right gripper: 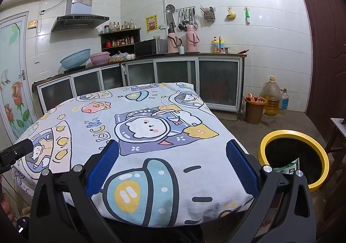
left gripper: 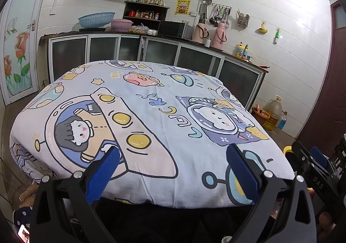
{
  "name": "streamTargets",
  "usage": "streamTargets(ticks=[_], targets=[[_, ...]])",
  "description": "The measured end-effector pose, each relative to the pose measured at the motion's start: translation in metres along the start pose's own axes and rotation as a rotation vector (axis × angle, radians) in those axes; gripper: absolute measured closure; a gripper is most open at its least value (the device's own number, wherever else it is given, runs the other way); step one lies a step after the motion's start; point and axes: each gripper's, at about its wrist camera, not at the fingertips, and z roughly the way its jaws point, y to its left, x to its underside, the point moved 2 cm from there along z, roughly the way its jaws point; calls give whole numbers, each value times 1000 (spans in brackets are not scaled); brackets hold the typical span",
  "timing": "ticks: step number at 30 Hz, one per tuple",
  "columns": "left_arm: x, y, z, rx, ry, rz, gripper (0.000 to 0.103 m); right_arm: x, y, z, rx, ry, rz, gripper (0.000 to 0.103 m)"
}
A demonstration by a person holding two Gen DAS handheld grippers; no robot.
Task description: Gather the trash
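Note:
A table covered with a cartoon space-print cloth (left gripper: 151,113) fills the middle of both views (right gripper: 134,130); I see no loose trash on it. My left gripper (left gripper: 173,152) is open and empty over the table's near edge. My right gripper (right gripper: 173,148) is open and empty over the near right corner. A yellow-rimmed black trash bin (right gripper: 294,158) stands on the floor right of the table, with a green and white wrapper (right gripper: 289,167) inside. The right gripper's body shows at the right edge of the left wrist view (left gripper: 313,163).
A kitchen counter (right gripper: 173,57) with basins, a microwave and pink flasks runs along the back wall. An orange-brown bin (right gripper: 254,109), an oil jug (right gripper: 271,98) and a bottle (right gripper: 284,100) stand by the dark red door (right gripper: 324,48). A small white stool (right gripper: 338,126) is at the far right.

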Motion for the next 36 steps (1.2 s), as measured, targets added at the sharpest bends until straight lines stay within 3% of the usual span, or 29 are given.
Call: streamTargets(ticks=[36], targets=[[2, -3, 2, 12, 5, 11, 8, 4, 0, 3, -1, 12, -2, 8]])
